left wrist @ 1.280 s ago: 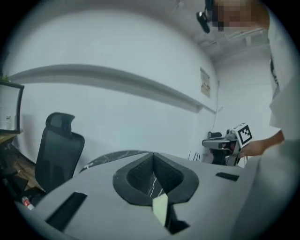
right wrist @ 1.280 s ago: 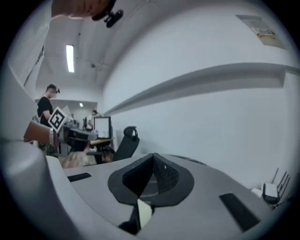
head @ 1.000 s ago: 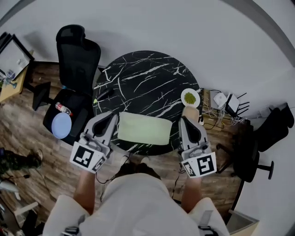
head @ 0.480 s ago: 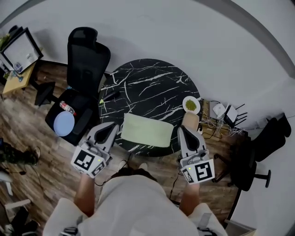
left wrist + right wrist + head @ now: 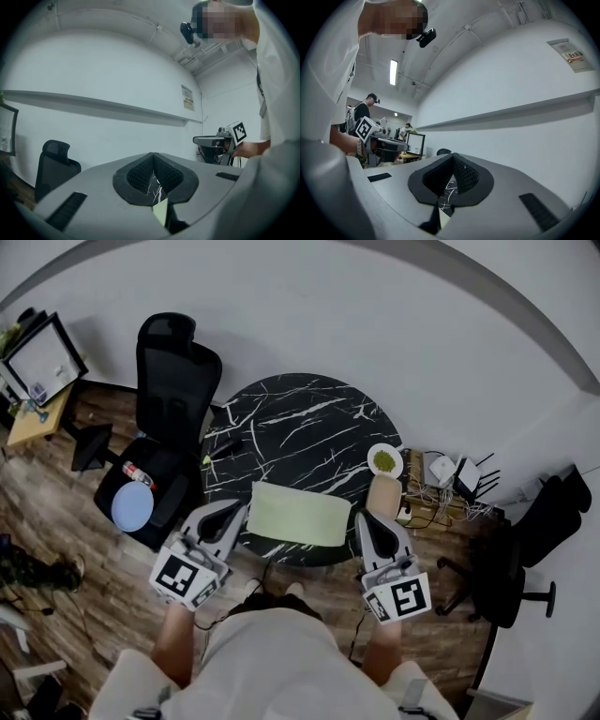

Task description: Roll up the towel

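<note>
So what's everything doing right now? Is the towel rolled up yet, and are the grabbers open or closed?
towel: flat, not rolled, lying at the near edge of the table
left gripper: shut, holding nothing, by the towel's left end
right gripper: shut, holding nothing, by the towel's right end
white dish: upright, something green inside
blue plate: lying on the chair seat

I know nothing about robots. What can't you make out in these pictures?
- Pale green towel: in both gripper views, the grey bodies of the left gripper and right gripper hide nearly all of it.
- Small white dish, head view: its green contents are too small to identify.
- Whether either gripper touches the towel: too small to tell in the head view.
- Round black marble table: its own top hides its legs, head view.
</note>
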Motion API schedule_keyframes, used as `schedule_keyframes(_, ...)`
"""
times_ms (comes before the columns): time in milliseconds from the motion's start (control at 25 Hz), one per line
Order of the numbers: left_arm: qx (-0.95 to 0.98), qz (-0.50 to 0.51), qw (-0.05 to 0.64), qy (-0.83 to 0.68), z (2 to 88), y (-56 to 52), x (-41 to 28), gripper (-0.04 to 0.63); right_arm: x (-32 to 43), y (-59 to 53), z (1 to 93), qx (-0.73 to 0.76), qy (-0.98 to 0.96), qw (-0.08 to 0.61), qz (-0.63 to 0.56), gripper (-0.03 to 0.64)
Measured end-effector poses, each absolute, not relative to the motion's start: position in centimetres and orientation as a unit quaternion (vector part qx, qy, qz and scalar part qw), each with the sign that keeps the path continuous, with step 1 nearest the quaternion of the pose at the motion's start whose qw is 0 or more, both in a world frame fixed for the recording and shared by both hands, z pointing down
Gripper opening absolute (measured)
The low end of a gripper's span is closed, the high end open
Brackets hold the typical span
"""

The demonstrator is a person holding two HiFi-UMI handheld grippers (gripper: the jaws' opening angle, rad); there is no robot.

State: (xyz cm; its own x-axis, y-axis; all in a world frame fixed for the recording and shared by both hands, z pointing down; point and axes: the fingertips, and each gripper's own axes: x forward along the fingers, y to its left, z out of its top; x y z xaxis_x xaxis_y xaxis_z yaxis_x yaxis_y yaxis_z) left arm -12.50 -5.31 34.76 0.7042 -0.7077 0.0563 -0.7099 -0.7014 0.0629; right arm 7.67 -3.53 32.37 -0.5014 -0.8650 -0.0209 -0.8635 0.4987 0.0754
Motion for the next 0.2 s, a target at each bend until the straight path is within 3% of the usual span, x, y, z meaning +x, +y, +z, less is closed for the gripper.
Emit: schedule_keyframes(200, 0.919, -0.023, 0.102, -0.381, 35.31, -5.73, -11.85, 0.003, 8.75, -3.6, 32.28, 0.508, -0.861, -0.011, -0.021, -0.005)
